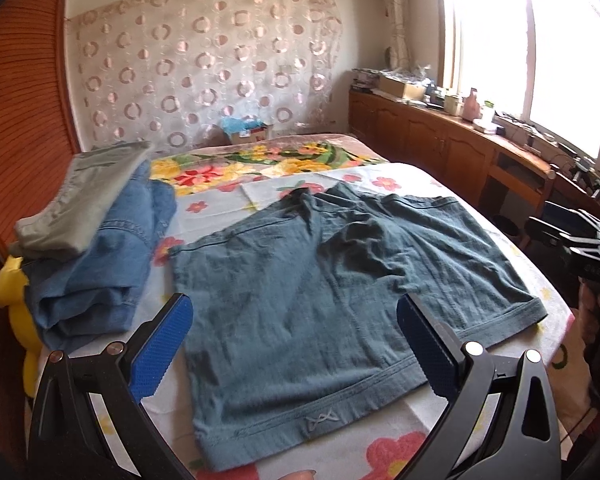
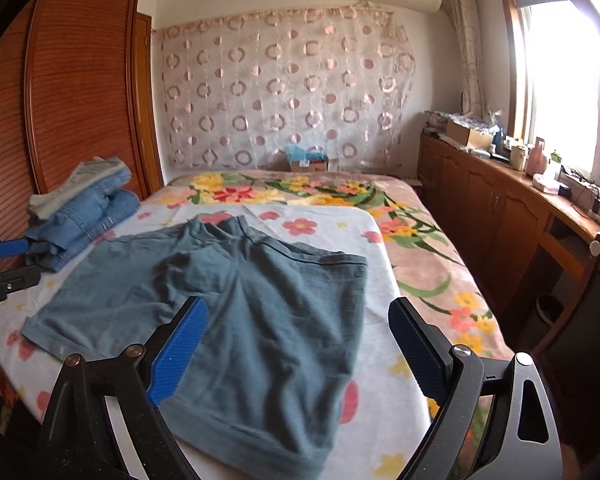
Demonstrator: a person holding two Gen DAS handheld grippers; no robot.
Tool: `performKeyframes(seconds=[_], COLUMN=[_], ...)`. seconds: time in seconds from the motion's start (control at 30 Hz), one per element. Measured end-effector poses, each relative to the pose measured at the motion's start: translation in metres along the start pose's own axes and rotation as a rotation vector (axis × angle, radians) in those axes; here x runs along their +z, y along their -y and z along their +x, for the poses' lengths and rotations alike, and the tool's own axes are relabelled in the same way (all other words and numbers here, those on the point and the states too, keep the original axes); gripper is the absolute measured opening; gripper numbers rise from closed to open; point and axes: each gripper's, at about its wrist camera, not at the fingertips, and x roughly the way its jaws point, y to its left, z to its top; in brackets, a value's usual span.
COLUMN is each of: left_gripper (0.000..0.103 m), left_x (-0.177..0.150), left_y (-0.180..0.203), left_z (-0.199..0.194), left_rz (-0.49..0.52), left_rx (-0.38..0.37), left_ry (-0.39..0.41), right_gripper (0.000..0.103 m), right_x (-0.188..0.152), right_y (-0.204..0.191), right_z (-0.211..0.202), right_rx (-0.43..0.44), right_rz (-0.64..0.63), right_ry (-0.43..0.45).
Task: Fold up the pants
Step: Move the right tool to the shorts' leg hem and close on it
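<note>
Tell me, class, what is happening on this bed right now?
A person holds a two-finger gripper in each hand above a pair of teal shorts spread flat on the flowered bed. The left gripper and the right gripper are both open, and neither holds anything. No fold has been made yet. Folded jeans and a grey garment are stacked at the left.

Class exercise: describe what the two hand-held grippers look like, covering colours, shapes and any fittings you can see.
Both the left gripper and right gripper match: black angular linkage arms joined by round silver pivot bolts, with triangular cut-outs, ending in flat fingers faced with bright blue, finely textured pads.
</note>
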Motion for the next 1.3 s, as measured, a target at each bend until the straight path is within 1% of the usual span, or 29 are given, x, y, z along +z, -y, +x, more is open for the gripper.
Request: performKeyframes(seconds=[0.13, 0.2, 0.3, 0.43, 0.5, 0.53, 0.57, 0.6, 0.7, 0.83, 0.97, 1.03, 1.13, 1.2, 1.23, 1.3], left_gripper=[0.102, 0.102, 0.102, 0.102, 0.102, 0.102, 0.102, 0.102, 0.102, 0.102, 0.102, 0.102, 0.102, 0.102, 0.102, 0.102], left_x=[0.003, 0.004, 0.006, 0.008, 0.007, 0.006, 0.005, 0.004, -0.002, -0.011, -0.018, -0.021, -0.027, -0.03, -0.032, -0.032], left_y=[0.003, 0.006, 0.009, 0.009, 0.01, 0.01, 0.01, 0.009, 0.006, 0.004, 0.003, 0.002, 0.001, 0.001, 0.001, 0.001], left_z=[0.005, 0.009, 0.016, 0.026, 0.031, 0.033, 0.037, 0.041, 0.05, 0.057, 0.066, 0.07, 0.077, 0.081, 0.083, 0.082], left_rz=[-0.001, 0.009, 0.02, 0.031, 0.04, 0.043, 0.044, 0.044, 0.039, 0.033, 0.033, 0.029, 0.03, 0.038, 0.037, 0.032], left_rx=[-0.05, -0.06, -0.077, -0.089, -0.085, -0.082, -0.079, -0.079, -0.08, -0.084, -0.087, -0.088, -0.082, -0.072, -0.073, -0.081], left_ry=[-0.012, -0.02, -0.033, -0.044, -0.05, -0.056, -0.066, -0.076, -0.103, -0.128, -0.153, -0.166, -0.189, -0.201, -0.21, -0.205], right_gripper=[0.084, 0.08, 0.076, 0.071, 0.065, 0.064, 0.059, 0.051, 0.039, 0.039, 0.039, 0.036, 0.025, 0.013, 0.012, 0.004], right_x=[0.015, 0.022, 0.034, 0.049, 0.055, 0.06, 0.064, 0.068, 0.084, 0.093, 0.093, 0.095, 0.096, 0.101, 0.101, 0.102], right_y=[0.002, 0.006, 0.013, 0.029, 0.036, 0.041, 0.043, 0.047, 0.052, 0.052, 0.056, 0.057, 0.059, 0.06, 0.062, 0.064], right_z=[0.017, 0.028, 0.046, 0.066, 0.076, 0.082, 0.088, 0.093, 0.104, 0.111, 0.118, 0.122, 0.123, 0.131, 0.13, 0.13], right_rx=[0.012, 0.02, 0.023, 0.026, 0.03, 0.03, 0.026, 0.024, 0.019, -0.004, 0.005, 0.008, 0.029, 0.027, 0.026, 0.035], right_rz=[-0.014, -0.025, -0.035, -0.013, 0.01, 0.027, 0.037, 0.045, 0.063, 0.065, 0.086, 0.09, 0.093, 0.09, 0.092, 0.087], right_ry=[-0.05, -0.08, -0.131, -0.199, -0.227, -0.244, -0.255, -0.266, -0.285, -0.306, -0.331, -0.333, -0.332, -0.331, -0.328, -0.317])
